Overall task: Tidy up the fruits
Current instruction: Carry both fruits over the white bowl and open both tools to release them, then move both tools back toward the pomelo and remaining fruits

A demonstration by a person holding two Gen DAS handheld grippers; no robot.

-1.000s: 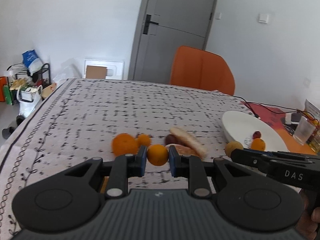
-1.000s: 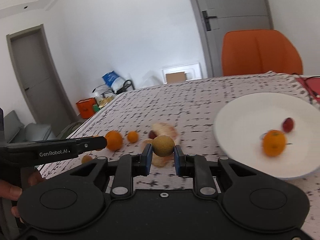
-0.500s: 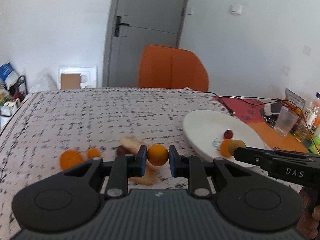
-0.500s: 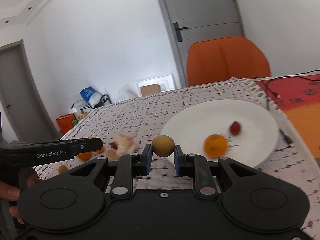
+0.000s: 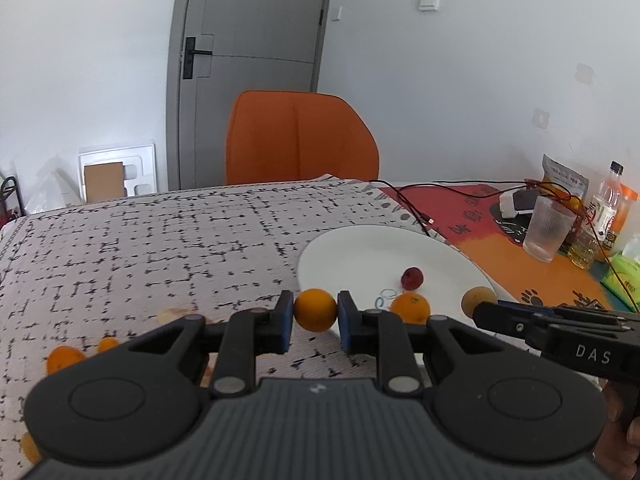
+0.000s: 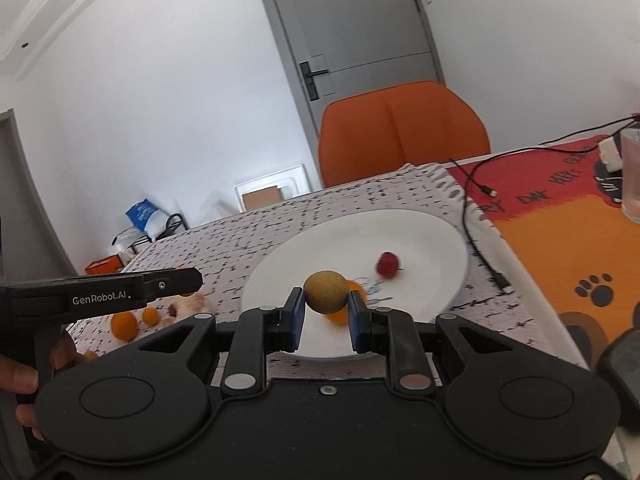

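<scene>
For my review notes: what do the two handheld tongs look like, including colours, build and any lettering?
Both are matte black plastic. The left tongs have blue pads on jointed finger links with silver pivot pins, two round discs and a ribbed grey body. The right tongs match, with a smooth black body. Seen side-on, the right tongs read "DAS" and the left "GenRobot.AI" in white. No sleeves or cables are visible.

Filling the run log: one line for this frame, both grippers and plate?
left gripper: shut on orange | right gripper: shut on brown fruit | white plate: orange fruit, red fruit | phase: carry to plate
</scene>
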